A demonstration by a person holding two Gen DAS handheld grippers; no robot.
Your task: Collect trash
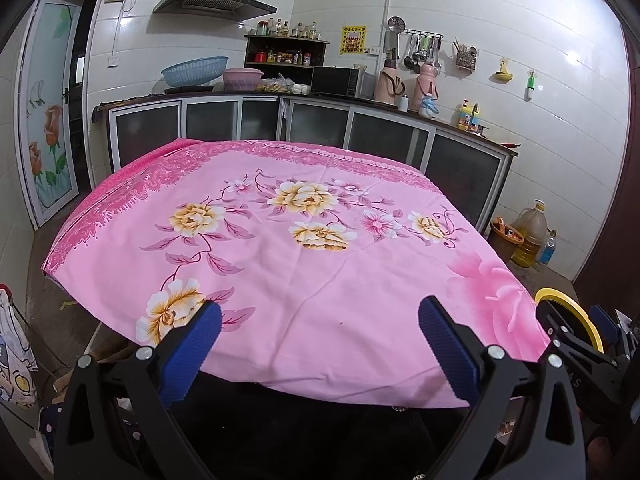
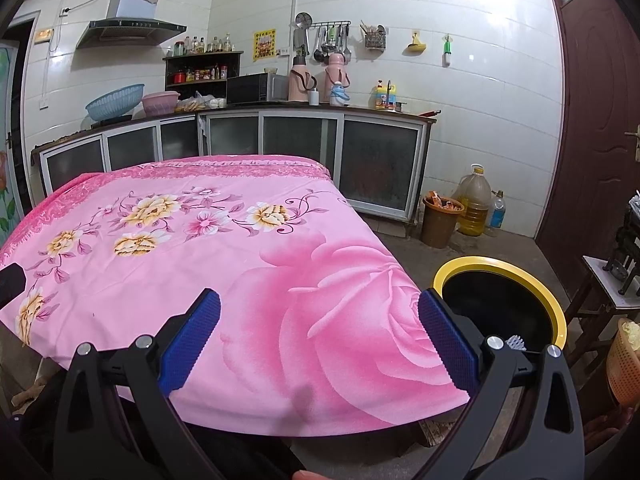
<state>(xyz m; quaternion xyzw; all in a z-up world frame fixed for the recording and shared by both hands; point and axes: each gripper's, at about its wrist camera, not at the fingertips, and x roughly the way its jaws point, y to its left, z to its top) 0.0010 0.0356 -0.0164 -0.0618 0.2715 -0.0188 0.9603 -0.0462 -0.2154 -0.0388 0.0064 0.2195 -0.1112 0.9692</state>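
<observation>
We hold both grippers, left point(image 1: 320, 334) and right point(image 2: 320, 326), spread wide and empty above the cloth point(image 1: 304, 264); the bin point(image 2: 556, 304) sits right of the right gripper.

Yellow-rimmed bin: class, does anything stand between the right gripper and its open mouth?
Nothing visible does. The right gripper is open and holds nothing, over the pink cloth. The bin stands on the floor just past the table's right corner, its mouth uncovered. No trash shows on the cloth.
</observation>
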